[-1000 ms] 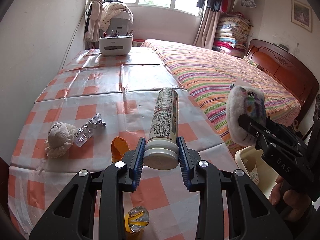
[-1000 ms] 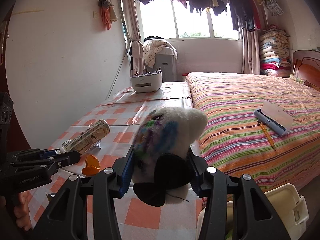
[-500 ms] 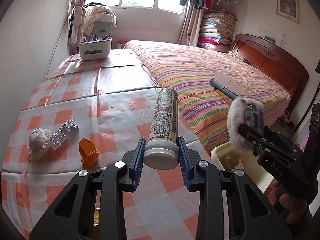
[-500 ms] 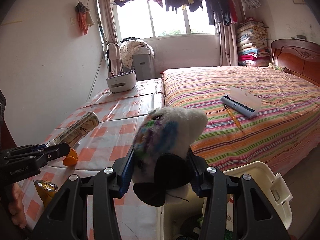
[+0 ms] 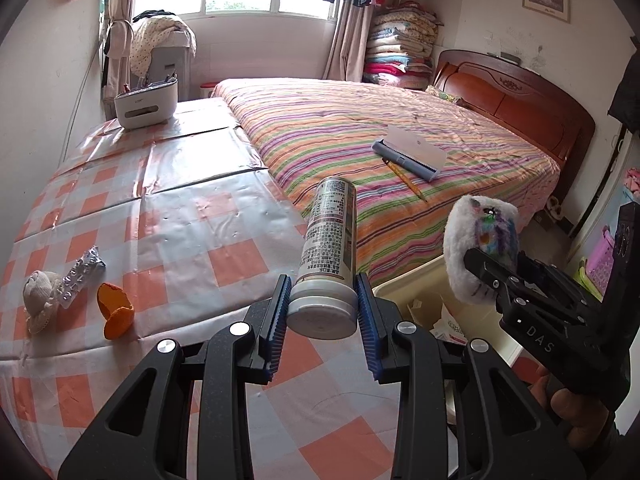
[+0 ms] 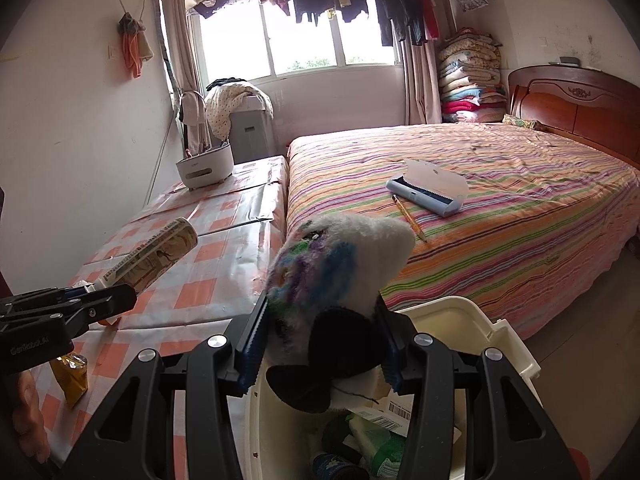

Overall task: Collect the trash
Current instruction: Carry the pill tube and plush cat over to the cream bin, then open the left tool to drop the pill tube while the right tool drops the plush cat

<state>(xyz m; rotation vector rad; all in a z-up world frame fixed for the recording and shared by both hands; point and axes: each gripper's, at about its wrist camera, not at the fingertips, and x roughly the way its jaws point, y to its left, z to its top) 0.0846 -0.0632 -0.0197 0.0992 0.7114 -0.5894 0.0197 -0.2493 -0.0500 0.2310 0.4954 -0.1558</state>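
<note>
While clamped between blue ribbed pads, white-capped cylindrical can with a printed label (image 5: 329, 240) — cap end seated in the left gripper (image 5: 322, 309), body pointing forward and up over the edge of the orange-and-white checked plastic tablecloth (image 5: 192, 240). Jaws drawn in narrow, pressing the cap on both sides.

Far left on the cloth, well apart from that gripper: crumpled beige cloth ball (image 5: 38, 300), touching a silver foil blister pack (image 5: 82, 276); just right of these, curled orange peel (image 5: 115, 311). Nearer the front edge in the right wrist view, crinkled yellow snack wrapper (image 6: 71, 376), just below the left gripper's black body.

Further back on the cloth, white plastic desk organiser (image 5: 146, 104) with pens standing in it.

Right of the table, striped multicolour bedspread (image 5: 360, 152), with a blue-and-white lint roller case (image 5: 412, 154) and a yellow pencil (image 5: 406, 178) lying on it.

Further right, white fluffy plush toy with rainbow smudges and a black ear (image 6: 336, 280) — squeezed in the right gripper (image 6: 322, 344), jaws closed partway on it, held directly above the cream plastic waste bin (image 6: 508, 344). Paper scraps and green packaging already inside the bin, below the toy.
</note>
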